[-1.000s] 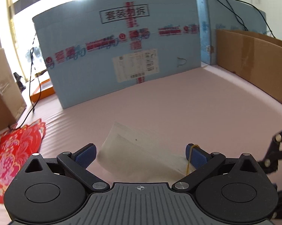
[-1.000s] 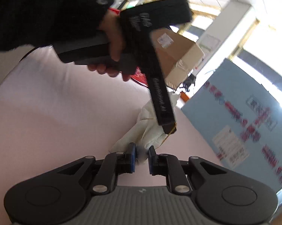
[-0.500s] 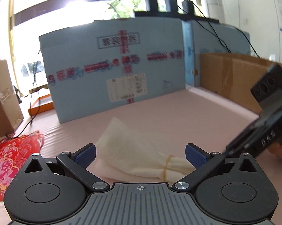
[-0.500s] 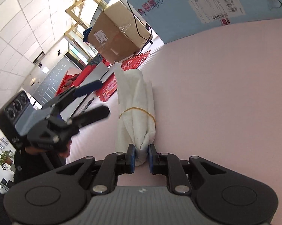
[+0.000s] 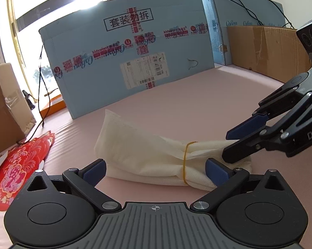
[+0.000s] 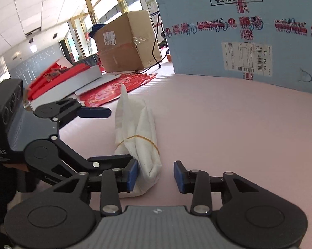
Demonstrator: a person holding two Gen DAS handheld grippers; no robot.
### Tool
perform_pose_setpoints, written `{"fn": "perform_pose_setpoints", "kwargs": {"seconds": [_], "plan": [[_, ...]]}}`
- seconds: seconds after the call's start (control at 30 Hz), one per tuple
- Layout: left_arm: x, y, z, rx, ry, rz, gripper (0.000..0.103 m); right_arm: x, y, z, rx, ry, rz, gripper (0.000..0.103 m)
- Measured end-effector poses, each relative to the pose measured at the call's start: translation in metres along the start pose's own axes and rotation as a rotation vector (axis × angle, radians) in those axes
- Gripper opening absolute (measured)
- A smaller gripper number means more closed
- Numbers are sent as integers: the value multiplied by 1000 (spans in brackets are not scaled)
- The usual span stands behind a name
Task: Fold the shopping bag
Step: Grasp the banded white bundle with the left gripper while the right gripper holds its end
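1. The shopping bag is a cream cloth bundle, folded long and narrow, lying flat on the pink table top, with a yellow rubber band wrapped around it near one end.
2. My right gripper sits at the banded end of the bag. Its jaws are opening: the left blue pad is still against the cloth, the right pad stands clear of it with bare table between, so nothing is pinched.
3. My left gripper is spread wide over the near side of the bundle, one blue pad beside the loose end and the other beside the banded end, neither pressing on the cloth.
4. In the left wrist view, my right gripper comes in from the right edge, its lower finger resting on the tip of the bag.
5. Behind the bag stands a large blue carton with red tape and a shipping label.
6. A red patterned paper lies at the left of the table, with brown cardboard boxes beyond it.
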State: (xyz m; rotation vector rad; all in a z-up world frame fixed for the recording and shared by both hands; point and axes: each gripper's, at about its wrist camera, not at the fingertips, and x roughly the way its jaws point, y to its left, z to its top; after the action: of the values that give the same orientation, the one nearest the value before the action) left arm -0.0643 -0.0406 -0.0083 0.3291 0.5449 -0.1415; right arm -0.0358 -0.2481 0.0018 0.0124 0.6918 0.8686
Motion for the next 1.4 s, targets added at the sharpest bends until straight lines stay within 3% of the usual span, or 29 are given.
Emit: {"fn": "perform_pose_setpoints", "kwargs": {"seconds": [0.1,0.2,0.23,0.47,0.57,0.73,0.9,1.0,1.07,1.17,1.23,1.4], "plan": [[-1,8,-2,-6,12,72,103,-3,-4,-4,7,-1,7,42],[-2,9,-3,56,25,215,103,-2,-4,-5,-2,0,3,41],[-3,17,-4,47,34,232,103,-3,-5,-6,-2,-1,5,41],[-32,20,19,-8,-126,-57,102,-2,-11,-5,27,-3,28,41],[-22,13,24,60,-121,33,102,-2,-15,-6,46,-6,43,40],[-12,2,16,168,-66,7,102,-4,-31,-6,133,-13,90,35],[2,18,19,59,-62,5,103,-5,-36,-6,159,-35,84,37],[13,46,18,-203,-30,-84,103,-11,-39,-6,175,-71,27,45],[12,59,16,-348,-53,-144,103,-14,-43,-6,196,-94,-4,46],[9,73,8,-488,-74,-152,103,-18,-49,-5,208,-114,4,48],[9,76,2,-542,-78,-137,103,-22,-47,-5,191,-132,35,53],[12,78,-9,-645,-58,-131,103,-29,-23,-7,52,-126,153,80]]}}
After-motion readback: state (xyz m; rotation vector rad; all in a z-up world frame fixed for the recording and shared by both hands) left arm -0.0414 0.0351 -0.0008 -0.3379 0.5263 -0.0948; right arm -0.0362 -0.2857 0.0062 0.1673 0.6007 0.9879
